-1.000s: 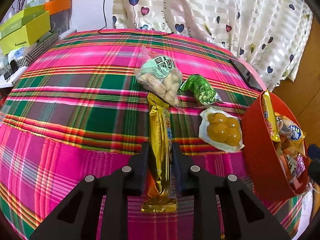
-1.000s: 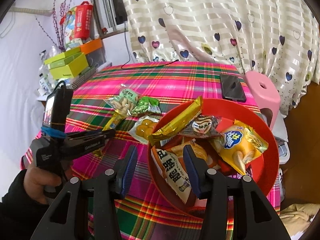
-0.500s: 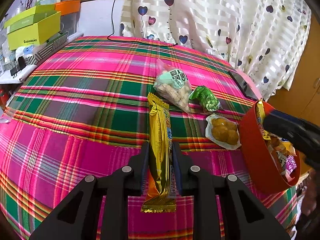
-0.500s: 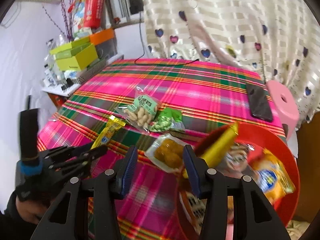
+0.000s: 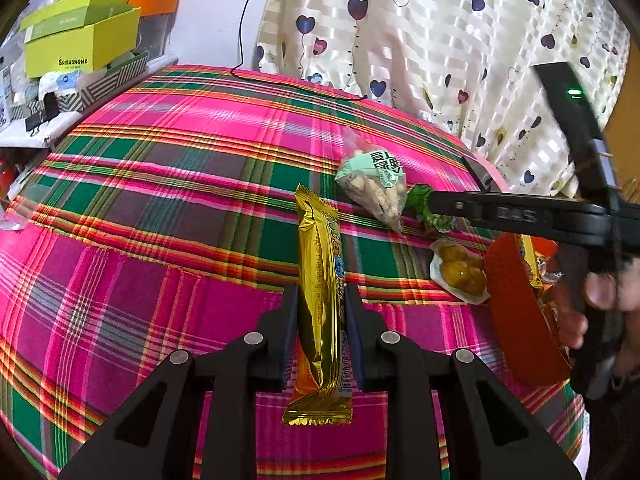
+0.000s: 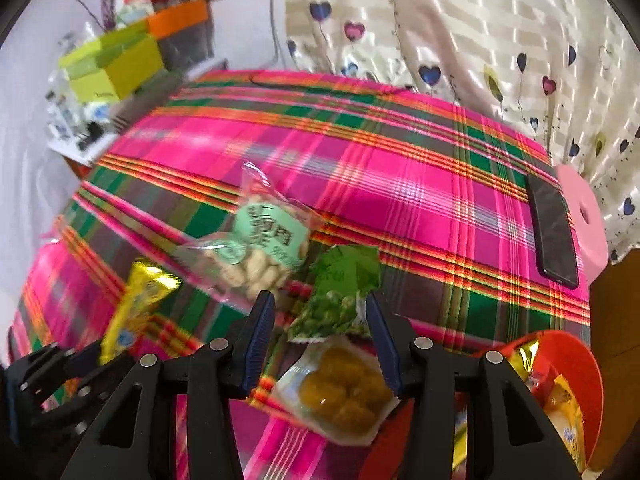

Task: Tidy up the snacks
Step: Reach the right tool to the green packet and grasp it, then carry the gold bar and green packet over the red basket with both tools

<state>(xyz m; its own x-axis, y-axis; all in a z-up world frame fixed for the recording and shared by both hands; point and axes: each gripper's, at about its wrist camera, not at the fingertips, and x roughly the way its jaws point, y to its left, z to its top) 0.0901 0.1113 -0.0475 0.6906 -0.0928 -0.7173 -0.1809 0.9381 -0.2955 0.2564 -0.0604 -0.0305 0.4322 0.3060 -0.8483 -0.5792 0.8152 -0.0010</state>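
My left gripper (image 5: 321, 304) is shut on a long gold snack bar (image 5: 320, 280), which also shows at the left of the right wrist view (image 6: 132, 312). My right gripper (image 6: 320, 312) is open, its jaws either side of a green pea packet (image 6: 340, 296), above a pack of yellow balls (image 6: 340, 396). A clear peanut bag (image 6: 256, 248) lies just beyond. The red bowl (image 6: 592, 376) holding several snacks is at the right. In the left wrist view the right gripper (image 5: 432, 202) reaches over the pea packet (image 5: 428, 212), next to the bowl (image 5: 516, 316).
A dark phone (image 6: 552, 228) lies near the table's far right edge beside a pink stool (image 6: 584, 216). Green and orange boxes (image 5: 80, 36) are stacked on a shelf at the far left. A heart-print curtain (image 5: 440, 40) hangs behind the plaid table (image 5: 160, 184).
My right gripper has swung left from over the red bowl to the pea packet and yellow pack. My left gripper has kept the gold bar and lifted slightly.
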